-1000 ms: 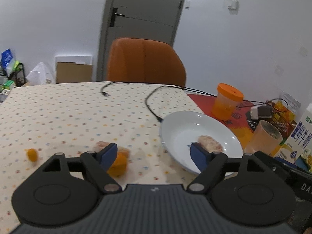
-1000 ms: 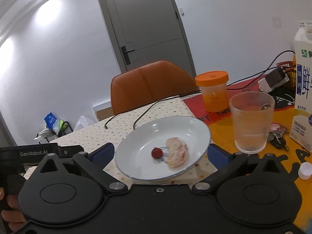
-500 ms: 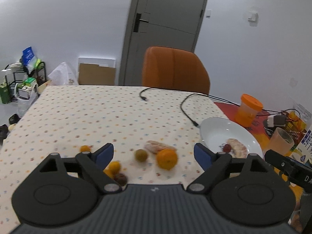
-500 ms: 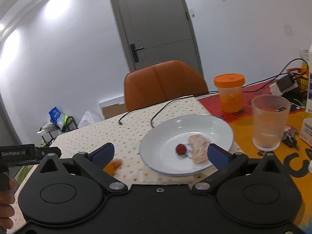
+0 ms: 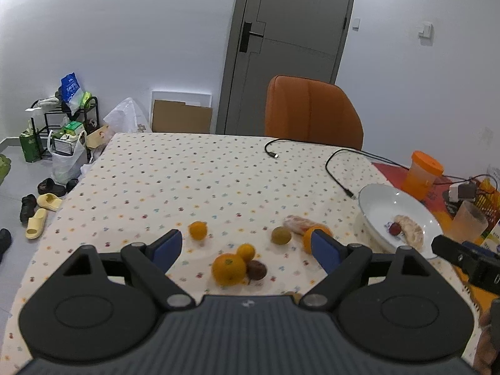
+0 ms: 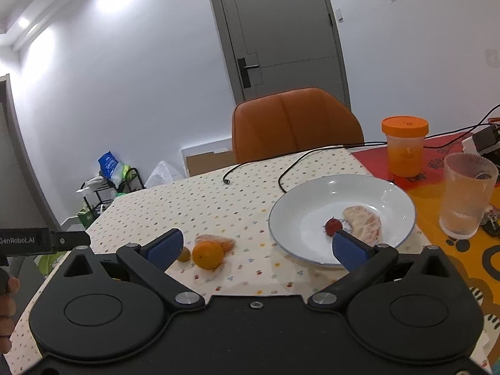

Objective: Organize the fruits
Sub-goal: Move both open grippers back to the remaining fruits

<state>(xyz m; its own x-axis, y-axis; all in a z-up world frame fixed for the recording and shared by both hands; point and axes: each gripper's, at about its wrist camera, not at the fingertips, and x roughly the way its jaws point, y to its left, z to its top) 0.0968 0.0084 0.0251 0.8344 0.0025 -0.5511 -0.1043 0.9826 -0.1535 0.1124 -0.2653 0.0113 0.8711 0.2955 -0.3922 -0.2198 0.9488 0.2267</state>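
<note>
Loose fruit lies on the dotted tablecloth: a large orange (image 5: 228, 269), a small orange (image 5: 246, 252), a dark round fruit (image 5: 257, 270), another small orange (image 5: 198, 230), an olive-green fruit (image 5: 281, 235) and a peeled segment (image 5: 297, 224). My left gripper (image 5: 247, 249) hangs open above them, holding nothing. The white plate (image 6: 312, 200) holds a red fruit (image 6: 333, 225) and a peeled piece (image 6: 364, 225). My right gripper (image 6: 257, 248) is open and empty near the plate's front rim, with an orange (image 6: 207, 254) between its fingers' line of sight.
An orange-lidded jar (image 6: 404, 145), a ribbed glass (image 6: 467, 193) and black cables (image 6: 300, 156) sit at the right and back. An orange chair (image 5: 312, 112) stands behind the table. A rack, bags and shoes (image 5: 40, 206) are on the floor at left.
Both grippers have pulled back and up from the table. The left view swung left off the plate, so the cluster of loose fruit now shows. Both stayed open.
</note>
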